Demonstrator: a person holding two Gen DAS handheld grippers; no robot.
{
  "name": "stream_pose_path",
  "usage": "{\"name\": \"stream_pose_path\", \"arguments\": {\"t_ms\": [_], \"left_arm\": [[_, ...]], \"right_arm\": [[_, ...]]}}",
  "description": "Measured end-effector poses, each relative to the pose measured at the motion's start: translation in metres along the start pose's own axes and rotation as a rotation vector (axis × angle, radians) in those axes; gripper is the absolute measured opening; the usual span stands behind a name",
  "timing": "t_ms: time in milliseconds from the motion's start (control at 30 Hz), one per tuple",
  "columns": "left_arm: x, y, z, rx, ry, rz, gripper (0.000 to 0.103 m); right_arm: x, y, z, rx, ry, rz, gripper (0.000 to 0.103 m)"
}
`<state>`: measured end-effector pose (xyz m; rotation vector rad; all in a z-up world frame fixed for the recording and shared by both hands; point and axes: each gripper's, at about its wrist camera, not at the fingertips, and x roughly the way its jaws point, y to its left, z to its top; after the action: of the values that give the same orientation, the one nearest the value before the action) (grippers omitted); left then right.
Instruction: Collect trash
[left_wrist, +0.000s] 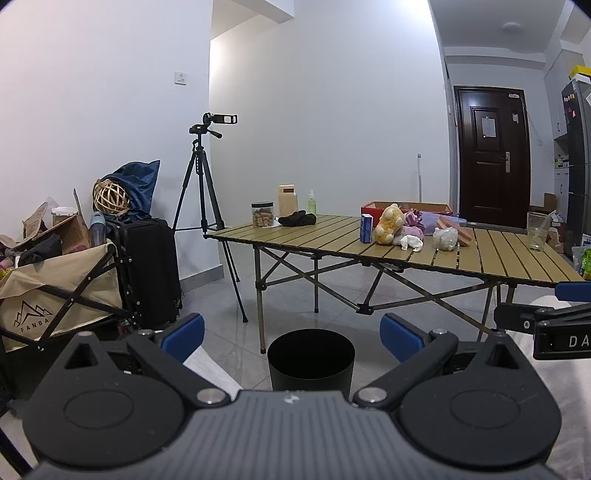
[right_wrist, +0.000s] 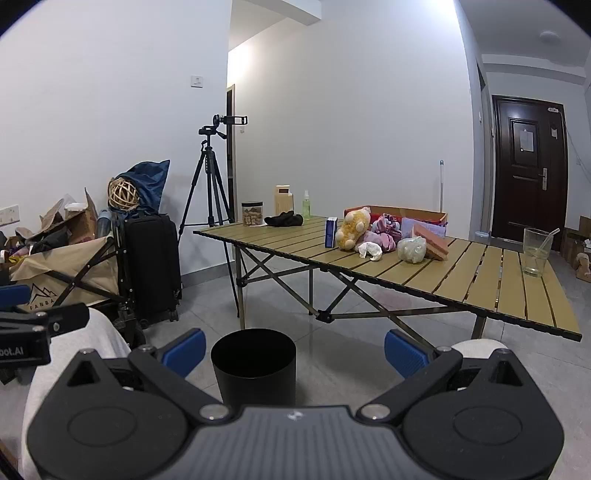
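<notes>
**Hand-held grippers spread wide and empty above a black bin, trash waiting on the tabletop**

Both hand-held grippers point slightly downward toward the floor. Left hand-held gripper (left_wrist: 291, 334) has its blue pads (left_wrist: 183, 331) fully apart with nothing between them; right hand-held gripper (right_wrist: 294, 350) is likewise released and empty. Each gripper shows at the edge of the other's view, side by side.

A black round trash bin (left_wrist: 311, 360) stands open on the grey tiled floor, just ahead of both grippers and in front of the folding table. On the slatted tabletop (right_wrist: 461, 280), well beyond the bin, a crumpled white tissue (right_wrist: 370, 250) lies near the front of a cluster of things. Just right of it sits a scrunched clear plastic bag (right_wrist: 411, 249). Behind them lie a yellow plush toy (right_wrist: 352, 228), a small blue carton (right_wrist: 330, 232) standing upright, and a pink block (right_wrist: 430, 241). A clear plastic cup (right_wrist: 535, 252) with a straw stands apart near the table's right end. At the far end are a jar (right_wrist: 252, 213), a dark cloth (right_wrist: 284, 220) and a green spray bottle (right_wrist: 306, 205).

A camera tripod (right_wrist: 212, 177) stands by the wall.
</notes>
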<state>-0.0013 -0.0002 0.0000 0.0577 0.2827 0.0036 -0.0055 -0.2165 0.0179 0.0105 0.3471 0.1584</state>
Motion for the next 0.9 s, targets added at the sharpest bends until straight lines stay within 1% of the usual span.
{"name": "stream_pose_path", "arguments": {"t_ms": [900], "left_arm": [[0.0006, 0.0000, -0.0001, 0.004, -0.005, 0.004, 0.103]], "right_arm": [[0.0034, -0.0010, 0.0027, 0.002, -0.001, 0.011, 0.103]]}}
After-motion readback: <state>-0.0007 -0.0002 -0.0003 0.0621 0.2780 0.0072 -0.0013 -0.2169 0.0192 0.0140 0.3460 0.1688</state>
